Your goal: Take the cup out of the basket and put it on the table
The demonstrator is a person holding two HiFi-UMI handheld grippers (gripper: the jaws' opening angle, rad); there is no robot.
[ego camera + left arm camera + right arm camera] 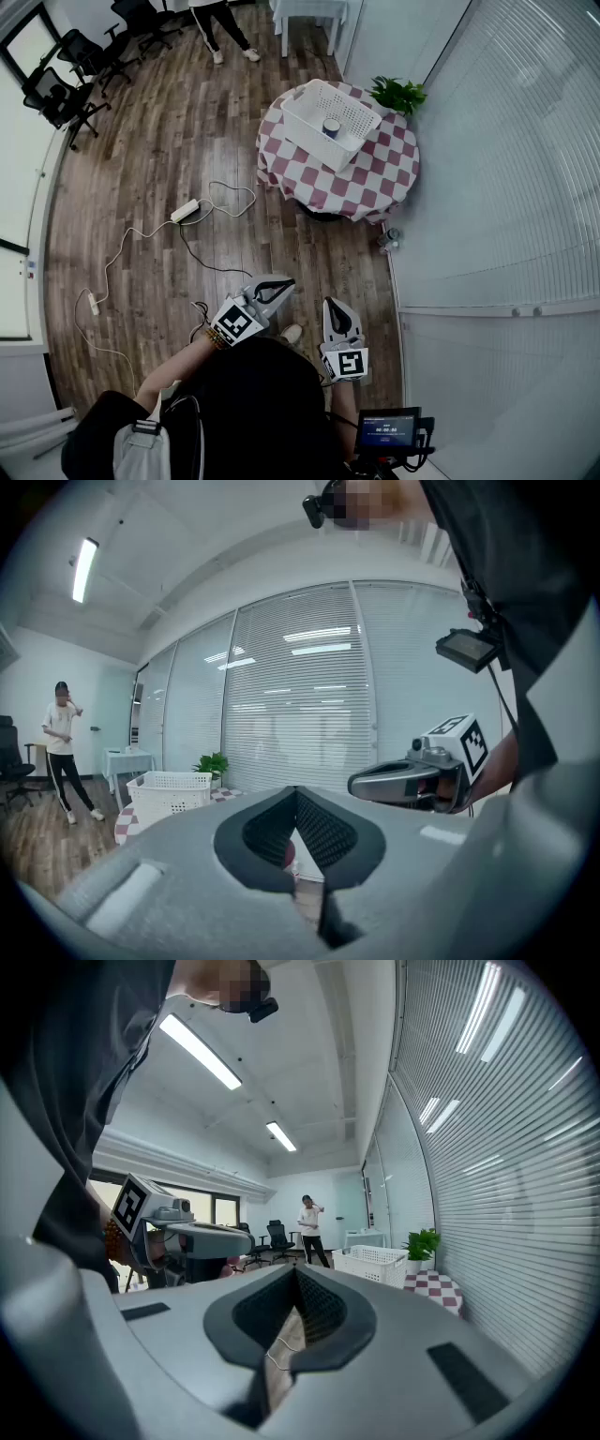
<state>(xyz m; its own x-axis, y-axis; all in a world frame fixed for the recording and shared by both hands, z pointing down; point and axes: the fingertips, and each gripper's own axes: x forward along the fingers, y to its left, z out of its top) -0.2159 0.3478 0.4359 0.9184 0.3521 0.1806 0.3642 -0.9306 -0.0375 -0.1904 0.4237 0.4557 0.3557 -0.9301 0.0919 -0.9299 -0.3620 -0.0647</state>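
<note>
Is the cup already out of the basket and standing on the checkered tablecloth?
No, the cup sits inside the white basket on the round table.

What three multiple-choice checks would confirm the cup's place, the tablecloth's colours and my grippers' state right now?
1. Where is the cup?
A. On the floor
B. In the white basket
C. On an office chair

2. What colours is the tablecloth?
A. Plain blue
B. Green stripes
C. Red and white checks

3. How do the left gripper and right gripper stand?
A. Both shut, empty
B. Both wide open
C. One shut on the cup

Answers:
1 B: the head view shows the cup standing inside the white basket.
2 C: the head view shows the cloth's red and white squares plainly.
3 A: each gripper view shows its jaws closed together with nothing between them.
</note>
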